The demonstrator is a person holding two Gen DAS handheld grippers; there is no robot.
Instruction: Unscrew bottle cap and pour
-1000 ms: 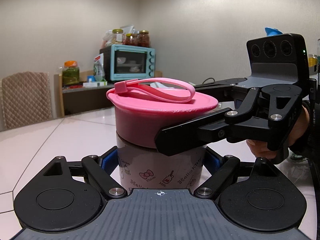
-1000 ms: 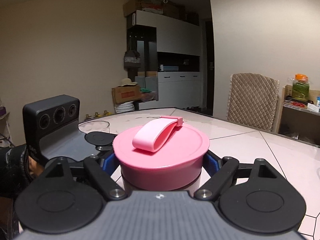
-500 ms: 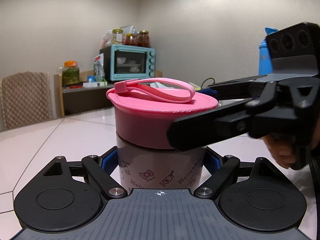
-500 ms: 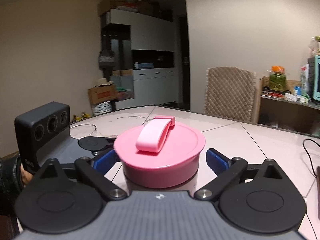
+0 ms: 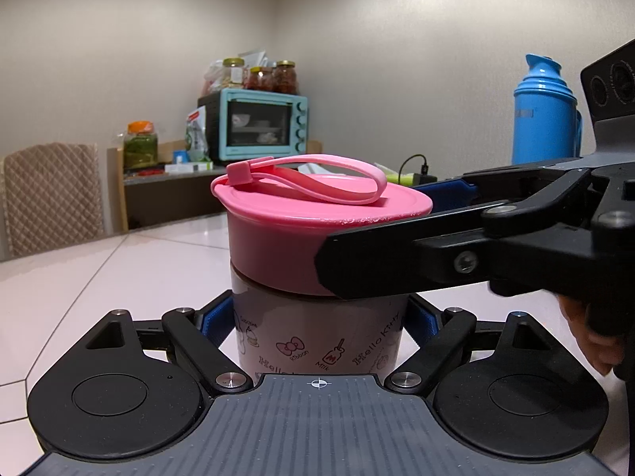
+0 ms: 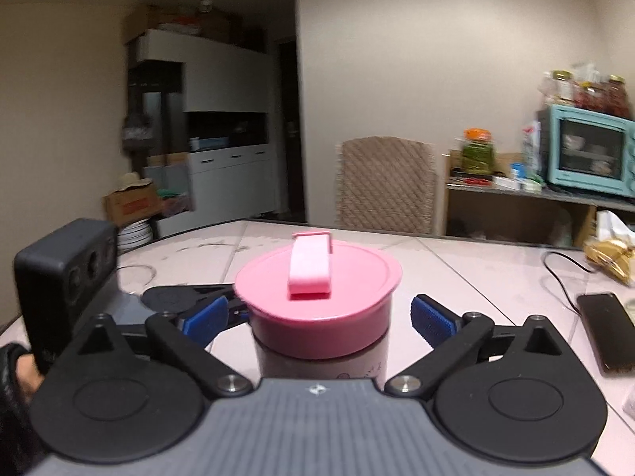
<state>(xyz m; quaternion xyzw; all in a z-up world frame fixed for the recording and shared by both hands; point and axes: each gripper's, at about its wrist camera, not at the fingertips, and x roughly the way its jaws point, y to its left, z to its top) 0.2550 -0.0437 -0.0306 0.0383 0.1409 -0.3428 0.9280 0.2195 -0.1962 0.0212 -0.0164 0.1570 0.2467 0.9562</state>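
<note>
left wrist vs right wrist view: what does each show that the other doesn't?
Left wrist only: blue thermos, printed bottle body clamped by the left claw, charger cable on the table.
Right wrist only: white cabinets, dark phone, right claw opening, pads clear of the cap.
Both: pink cap with strap, teal oven, quilted chair, pale table.

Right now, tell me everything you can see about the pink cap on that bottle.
The pink cap is a wide, round, smooth lid that looks like plastic, with a flat top and a raised rim. A soft pink strap loops across its top, fixed at one edge. It sits level on the printed bottle, which the left gripper grips below it. The right gripper straddles the cap, its jaws opening and the blue pads clear of its sides.
</note>
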